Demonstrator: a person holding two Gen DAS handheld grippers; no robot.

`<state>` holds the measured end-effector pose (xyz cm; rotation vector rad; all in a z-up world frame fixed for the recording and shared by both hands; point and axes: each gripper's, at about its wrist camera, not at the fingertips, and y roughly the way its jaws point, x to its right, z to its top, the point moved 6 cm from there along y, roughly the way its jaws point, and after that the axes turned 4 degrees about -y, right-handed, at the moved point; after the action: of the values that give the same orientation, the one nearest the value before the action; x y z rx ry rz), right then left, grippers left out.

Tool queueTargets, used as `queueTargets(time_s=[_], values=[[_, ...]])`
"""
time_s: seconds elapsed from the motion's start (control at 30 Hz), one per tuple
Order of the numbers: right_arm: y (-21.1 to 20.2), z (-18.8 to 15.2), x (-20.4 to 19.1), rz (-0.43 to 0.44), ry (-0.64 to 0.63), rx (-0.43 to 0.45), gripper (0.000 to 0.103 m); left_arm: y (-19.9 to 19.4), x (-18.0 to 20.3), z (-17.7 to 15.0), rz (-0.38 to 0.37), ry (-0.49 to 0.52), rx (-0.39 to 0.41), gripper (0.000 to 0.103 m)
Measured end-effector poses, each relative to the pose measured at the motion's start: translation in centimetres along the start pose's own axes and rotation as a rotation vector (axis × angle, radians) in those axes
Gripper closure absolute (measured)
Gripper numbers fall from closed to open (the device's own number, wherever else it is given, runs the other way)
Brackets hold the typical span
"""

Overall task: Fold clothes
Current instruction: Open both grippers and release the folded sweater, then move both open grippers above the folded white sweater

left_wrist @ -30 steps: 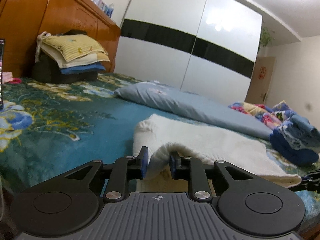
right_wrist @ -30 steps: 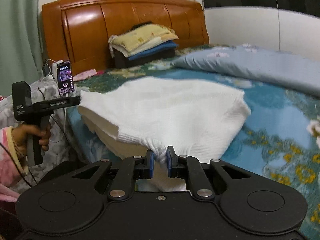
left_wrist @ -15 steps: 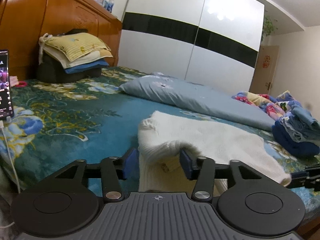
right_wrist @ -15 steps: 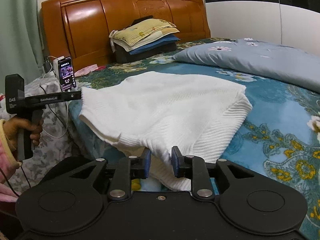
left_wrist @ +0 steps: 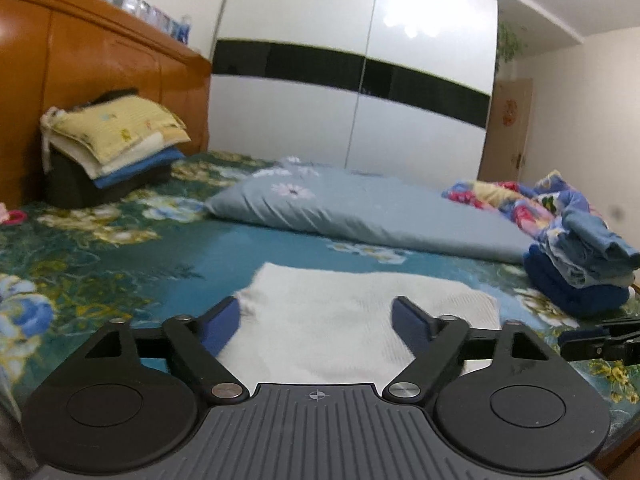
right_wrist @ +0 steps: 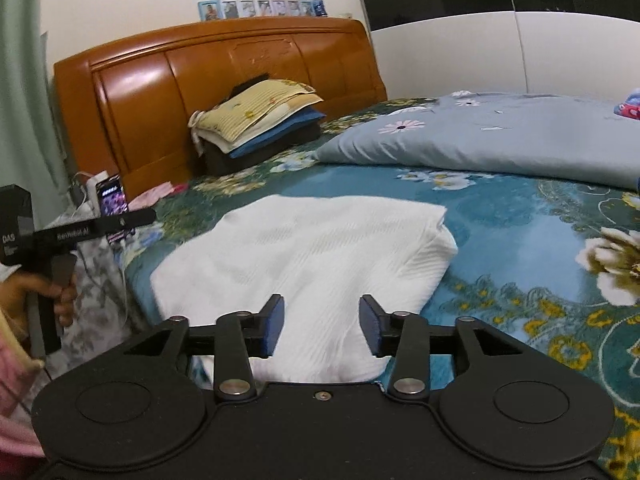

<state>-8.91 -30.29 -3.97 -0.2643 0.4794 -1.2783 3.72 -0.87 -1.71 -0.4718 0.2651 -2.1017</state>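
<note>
Hovering open tools [left_wrist: 316,320] above sweater [right_wrist: 304,256]

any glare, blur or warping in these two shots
Left wrist view: ceiling light glares off the glossy wardrobe, the headboard and bedding look motion-smeared, and the fisheye bows the wardrobe's lines. Right wrist view: sharper overall, sheen on the headboard, the white sweater evenly lit, edges curved, and a soft left margin around the hand.
</note>
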Motion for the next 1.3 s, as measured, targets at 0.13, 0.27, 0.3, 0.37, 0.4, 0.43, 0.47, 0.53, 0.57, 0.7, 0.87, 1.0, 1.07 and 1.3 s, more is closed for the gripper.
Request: queueTargets(time_s=[0.13, 0.27, 0.3, 0.37, 0.4, 0.43, 0.47, 0.53, 0.57, 0.7, 0.87, 1.0, 1.07, 1.3], values=[[1.5, 0.5, 0.3, -0.018, 0.001, -0.017, 0.058, 2.4, 1.1, -0.3, 0.002, -0.015, -0.057, 0.018], [3.6, 0.2, 0.8, 0.000, 0.068, -0.063, 0.058, 4.7, 1.4, -1.2, -0.005, -0.026, -0.111, 0.018], [4.0, 0.1, 0.7, 0.009, 0.078, -0.069, 0.058, 5.2, 1.4, -1.5, 0.001, -0.027, -0.128, 0.018], [4.8, 0.0, 0.6, 0.025, 0.088, -0.077, 0.058, 6.1, 1.1, -1.9, 0.009, -0.036, -0.154, 0.018], [5.2, 0.0, 0.6, 0.032, 0.087, -0.081, 0.058, 6.4, 0.9, -2.2, 0.012, -0.040, -0.166, 0.018], [5.5, 0.0, 0.4, 0.037, 0.082, -0.087, 0.058, 6.7, 0.6, -2.4, 0.015, -0.045, -0.178, 0.018], [5.8, 0.0, 0.4, 0.038, 0.078, -0.093, 0.059, 7.0, 0.4, -2.6, 0.018, -0.049, -0.189, 0.018], [6.4, -0.1, 0.6, 0.035, 0.073, -0.108, 0.067, 7.3, -0.1, -3.1, 0.031, -0.056, -0.207, 0.018], [6.7, -0.3, 0.8, 0.032, 0.075, -0.120, 0.072, 7.4, -0.3, -3.3, 0.030, -0.058, -0.211, 0.018], [7.1, -0.8, 1.6, 0.011, 0.083, -0.150, 0.086, 7.6, -0.7, -3.5, 0.033, -0.030, -0.221, 0.018], [7.1, -1.2, 2.4, -0.011, 0.078, -0.166, 0.096, 7.7, -1.0, -3.9, 0.031, -0.006, -0.226, 0.018], [7.3, -1.4, 2.6, -0.009, 0.089, -0.172, 0.096, 7.7, -0.8, -3.6, 0.037, -0.008, -0.227, 0.018], [7.3, -1.2, 2.5, -0.007, 0.091, -0.171, 0.095, 7.8, -0.6, -3.3, 0.036, -0.017, -0.226, 0.018], [6.1, 0.5, 2.7, 0.004, 0.089, -0.120, 0.079, 7.1, 1.0, -1.9, 0.015, -0.032, -0.192, 0.015]])
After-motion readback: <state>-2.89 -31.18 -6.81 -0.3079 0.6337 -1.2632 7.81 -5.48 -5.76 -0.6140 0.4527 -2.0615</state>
